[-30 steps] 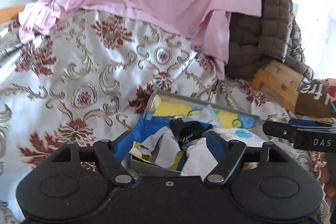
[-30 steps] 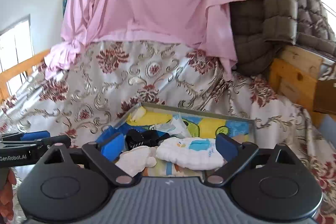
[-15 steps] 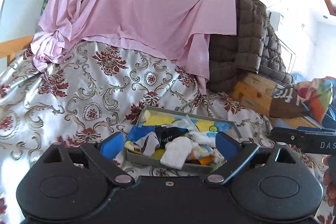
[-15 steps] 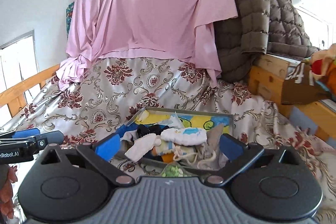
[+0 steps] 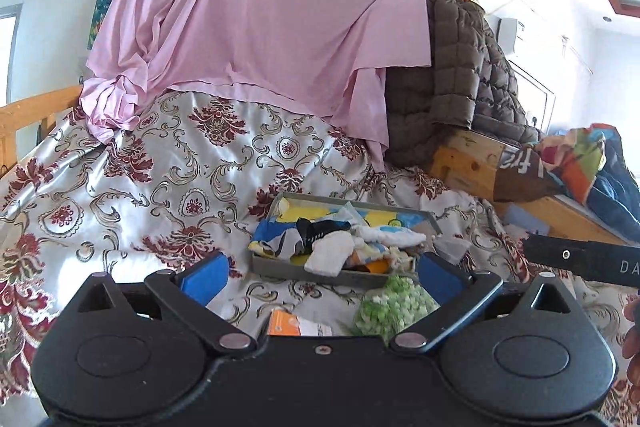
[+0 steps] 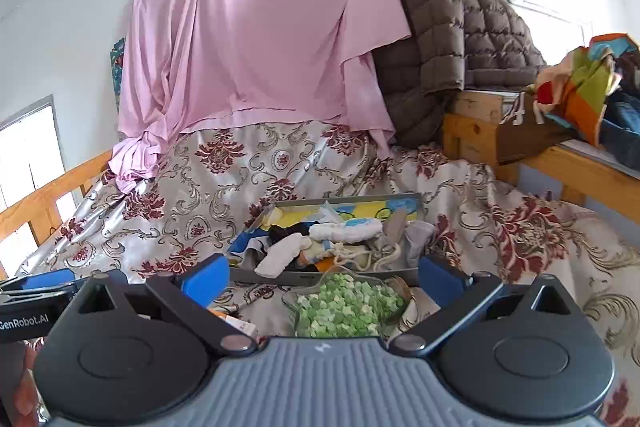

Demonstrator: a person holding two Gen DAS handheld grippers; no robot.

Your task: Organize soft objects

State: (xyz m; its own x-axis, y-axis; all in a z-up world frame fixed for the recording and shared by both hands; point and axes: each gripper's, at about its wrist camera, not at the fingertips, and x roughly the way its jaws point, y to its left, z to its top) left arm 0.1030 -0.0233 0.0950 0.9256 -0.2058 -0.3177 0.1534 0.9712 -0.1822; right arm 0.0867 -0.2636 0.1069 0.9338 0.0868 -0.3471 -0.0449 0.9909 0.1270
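Left gripper (image 5: 320, 277): jaws opening, blue pads spread wide, nothing between them; aimed slightly down toward the bed.
Right gripper (image 6: 322, 277): blue pads spread wide, nothing gripped; side of it also seen at 3 o'clock in the left wrist view.
Tray (image 5: 296, 269): grey, shallow, resting on the bedspread just past both grippers, at about 12 o'clock from each.
Soft objects (image 6: 320, 241): heaped inside the tray; white folded cloth (image 5: 330, 253) at the near side, black piece (image 5: 316, 229) behind it, white and blue cloth (image 6: 348, 229) toward 1 o'clock, rope-like cord (image 6: 360, 257) at the near right corner.
Grey cloth (image 6: 420, 239): draped over the tray's right wall, toward 2 o'clock.
Green and white bag (image 6: 346, 305): on the bedspread between the right gripper's pads, nearer than the tray, untouched.
Orange and white packet (image 5: 294, 323): on the bedspread, just below the tray, at 11 o'clock of the bag.
Bedspread (image 5: 160, 187): pale satin, red and gold floral pattern.
Pink sheet (image 5: 260, 15): hanging behind the bed, at 12 o'clock.
Brown quilted jacket (image 6: 448, 39): at 2 o'clock, draped over a wooden frame.
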